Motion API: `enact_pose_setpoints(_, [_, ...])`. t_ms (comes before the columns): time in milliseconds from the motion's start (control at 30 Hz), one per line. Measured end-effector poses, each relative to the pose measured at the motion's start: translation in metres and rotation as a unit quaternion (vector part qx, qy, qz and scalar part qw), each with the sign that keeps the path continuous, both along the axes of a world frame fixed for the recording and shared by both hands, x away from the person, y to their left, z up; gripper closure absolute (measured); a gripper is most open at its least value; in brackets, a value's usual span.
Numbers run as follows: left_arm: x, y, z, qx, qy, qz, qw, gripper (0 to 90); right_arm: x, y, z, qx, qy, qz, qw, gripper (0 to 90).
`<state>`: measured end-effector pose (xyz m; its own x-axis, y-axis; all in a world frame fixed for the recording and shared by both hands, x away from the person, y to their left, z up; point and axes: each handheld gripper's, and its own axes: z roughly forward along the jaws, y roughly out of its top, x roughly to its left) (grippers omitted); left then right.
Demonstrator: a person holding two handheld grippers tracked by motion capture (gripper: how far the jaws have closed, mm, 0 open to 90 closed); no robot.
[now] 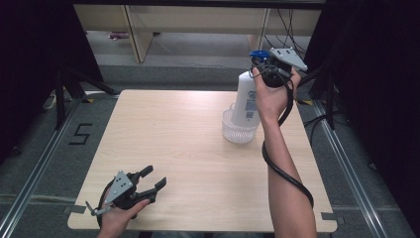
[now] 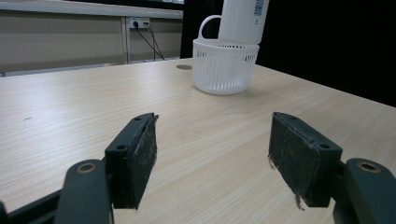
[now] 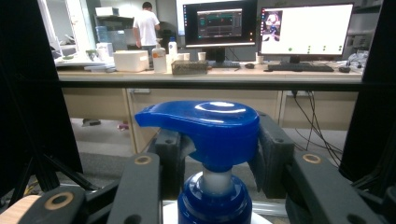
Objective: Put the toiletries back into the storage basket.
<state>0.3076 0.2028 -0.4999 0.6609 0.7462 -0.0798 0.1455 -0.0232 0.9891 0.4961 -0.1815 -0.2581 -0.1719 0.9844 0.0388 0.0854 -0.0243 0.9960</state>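
Right gripper [image 1: 264,63]: clamped on blue pump head [image 3: 205,126] of white bottle [image 1: 246,101]
Bottle: base in white basket [image 1: 237,131]
Left gripper [image 1: 154,179]: jaws apart, near table [image 1: 188,168] edge
Label: unreadable

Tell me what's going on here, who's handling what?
A person works at a wooden table with a gripper in each hand. The right gripper is closed around the blue pump of a white bottle, whose base sits in or just above a small white basket at the far right. The left gripper rests open near the front left edge, holding nothing.
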Motion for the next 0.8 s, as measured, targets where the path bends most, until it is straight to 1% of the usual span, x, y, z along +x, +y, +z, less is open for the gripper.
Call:
enact_pose_setpoints(100, [0.0,0.0,0.0,0.0,0.001,0.0,1.0,31.7,0.002,0.002,-0.002,0.003,0.008,0.004,1.0,60.5])
enact_pose_setpoints(200, [0.0,0.0,-0.001,0.0,0.001,0.0,1.0,31.7,0.004,0.002,-0.004,-0.002,0.006,0.004,1.0,60.5])
enact_pose_setpoints(300, [0.0,0.0,-0.001,0.0,0.001,0.0,1.0,31.7,0.006,0.003,-0.007,0.0,0.011,0.005,0.9999,60.4])
enact_pose_setpoints(333, [0.0,0.0,-0.001,-0.001,0.002,0.0,1.0,31.7,0.007,0.003,-0.008,0.001,0.012,0.005,0.9999,60.4])
enact_pose_setpoints(367, [0.0,0.0,-0.001,0.001,0.002,0.0,1.0,31.7,0.007,0.004,-0.008,0.009,0.015,0.001,0.9998,60.4])
enact_pose_setpoints(400, [0.0,0.0,-0.001,0.0,0.002,0.0,1.0,31.7,0.008,0.003,-0.009,-0.001,0.013,0.003,0.9999,60.4])
enact_pose_setpoints(433, [0.0,0.0,-0.001,0.0,0.002,0.0,1.0,31.7,0.009,0.004,-0.011,-0.003,0.013,0.003,0.9999,60.4])
enact_pose_setpoints(500, [0.0,0.0,-0.001,0.002,0.002,-0.001,1.0,31.7,0.01,0.004,-0.013,-0.004,0.018,0.002,0.9998,60.4])
enact_pose_setpoints(533, [0.0,0.0,-0.001,0.002,0.002,-0.001,1.0,31.7,0.011,0.004,-0.014,-0.002,0.018,0.002,0.9998,60.4])
enact_pose_setpoints(567, [0.0,0.0,-0.001,0.002,0.003,-0.001,1.0,31.7,0.011,0.004,-0.015,0.004,0.023,0.003,0.9997,60.4])
enact_pose_setpoints(600, [0.0,0.0,-0.001,0.002,0.003,-0.001,1.0,31.7,0.011,0.003,-0.016,-0.003,0.022,0.001,0.9998,60.4])
enact_pose_setpoints(733, [0.0,0.0,-0.001,0.001,0.003,0.0,1.0,31.7,0.013,0.003,-0.022,-0.005,0.026,0.003,0.9997,60.4])
enact_pose_setpoints(767, [0.0,0.0,-0.001,0.001,0.003,0.0,1.0,31.7,0.013,0.003,-0.023,-0.001,0.03,0.002,0.9995,60.4])
enact_pose_setpoints(800, [0.0,0.0,-0.001,0.001,0.003,0.0,1.0,31.7,0.013,0.003,-0.024,0.0,0.03,0.001,0.9996,60.4])
